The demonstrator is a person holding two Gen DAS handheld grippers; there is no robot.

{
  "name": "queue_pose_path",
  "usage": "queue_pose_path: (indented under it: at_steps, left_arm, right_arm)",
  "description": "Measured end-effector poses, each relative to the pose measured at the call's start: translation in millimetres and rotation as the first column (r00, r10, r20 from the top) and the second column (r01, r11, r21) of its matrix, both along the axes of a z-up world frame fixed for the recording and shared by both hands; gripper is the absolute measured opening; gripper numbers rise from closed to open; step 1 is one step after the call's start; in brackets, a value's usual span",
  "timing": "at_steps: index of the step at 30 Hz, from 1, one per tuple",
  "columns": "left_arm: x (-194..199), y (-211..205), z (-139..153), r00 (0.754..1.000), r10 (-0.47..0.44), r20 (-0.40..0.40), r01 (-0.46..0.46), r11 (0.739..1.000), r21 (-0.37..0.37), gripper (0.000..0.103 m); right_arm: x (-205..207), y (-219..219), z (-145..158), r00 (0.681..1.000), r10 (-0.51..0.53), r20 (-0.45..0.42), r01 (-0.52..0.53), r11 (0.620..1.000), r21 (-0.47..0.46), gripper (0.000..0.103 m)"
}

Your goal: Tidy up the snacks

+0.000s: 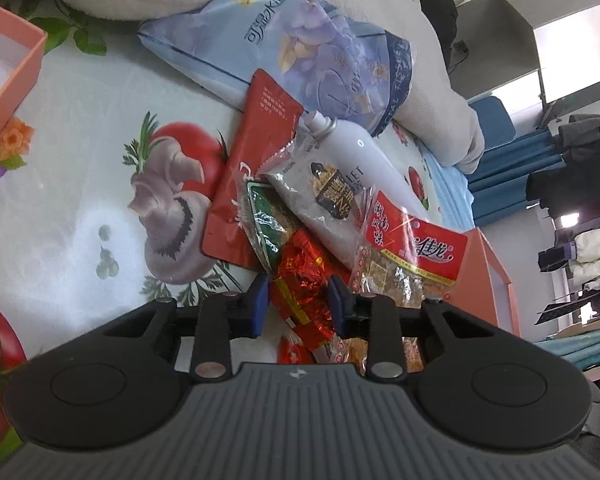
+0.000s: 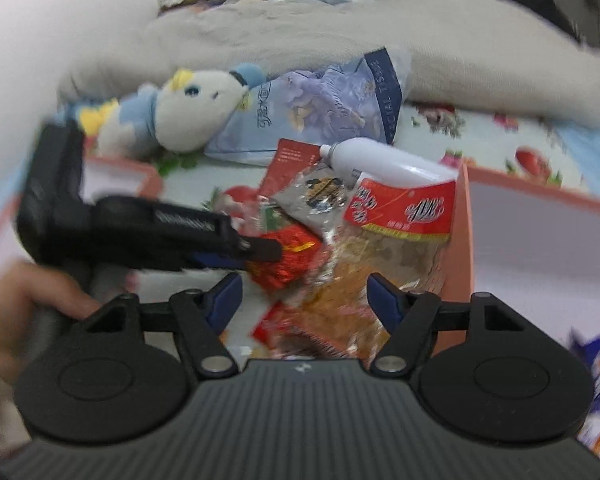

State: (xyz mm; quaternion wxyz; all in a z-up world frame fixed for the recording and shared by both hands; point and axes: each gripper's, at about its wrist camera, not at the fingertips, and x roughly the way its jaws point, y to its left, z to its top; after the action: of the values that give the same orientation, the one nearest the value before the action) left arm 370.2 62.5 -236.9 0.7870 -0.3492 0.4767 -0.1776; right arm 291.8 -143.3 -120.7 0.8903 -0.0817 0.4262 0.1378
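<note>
While the snack heap lies on the vegetable-print tabletop cloth (image 1: 80, 184), between the pink box (image 1: 8, 80) at the left and the second pink box (image 2: 540, 240) at the right, the red foil snack (image 1: 300, 280) is bracketed by the left claw (image 1: 298, 304), whose pads appear pressed against its crinkled wrapper, so it is judged to be grasped, though lightly. A firmer pinch is advised before lifting, and the packet should be drawn straight up so the overlapping green packet (image 1: 264, 220) is not dragged along. Further right, the clear cracker bag (image 2: 380, 264) is straddled by the right claw (image 2: 304, 292), which is released and not yet touching it; the blurred view leaves this uncertain. Chinese characters can be seen on its red header; "LET" is legible on the white bottle (image 1: 364, 160), and "FACIAL TISSUE" on the blue tissue pack (image 1: 300, 40).
</note>
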Motion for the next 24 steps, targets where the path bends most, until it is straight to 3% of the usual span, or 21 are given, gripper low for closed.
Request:
queue_pose_path:
  at_steps: [4, 11, 15, 18, 21, 24]
  left_arm:
    - [-4, 9, 2, 1.0, 0.013, 0.008, -0.013, 1.0, -0.013, 0.033]
    - [-16, 26, 4, 0.998, 0.057, 0.028, -0.056, 0.998, -0.018, 0.026]
    - [-25, 37, 0, 0.996, 0.088, 0.026, -0.087, 0.995, -0.043, 0.021]
    - [-32, 45, -3, 0.993, 0.113, 0.018, -0.112, 0.992, -0.057, 0.02]
    - [-37, 48, -7, 0.993, 0.114, 0.011, -0.114, 0.992, -0.062, 0.015]
    - [-41, 50, -8, 0.993, 0.119, 0.013, -0.118, 0.992, -0.052, 0.011]
  right_arm:
    - [3, 7, -9, 0.999, 0.027, 0.027, -0.025, 0.996, -0.082, 0.072]
    - [4, 27, -37, 1.0, 0.001, -0.029, -0.007, 0.981, -0.194, 0.075]
    - [-4, 45, -64, 0.999, 0.046, 0.021, -0.036, 0.943, -0.331, 0.082]
    - [-5, 43, -75, 0.999, 0.021, 0.031, -0.01, 0.943, -0.332, 0.082]
    - [-7, 37, -78, 0.999, -0.014, 0.044, 0.026, 0.959, -0.283, 0.079]
    - [0, 29, -75, 0.997, -0.074, 0.023, 0.077, 0.969, -0.235, 0.051]
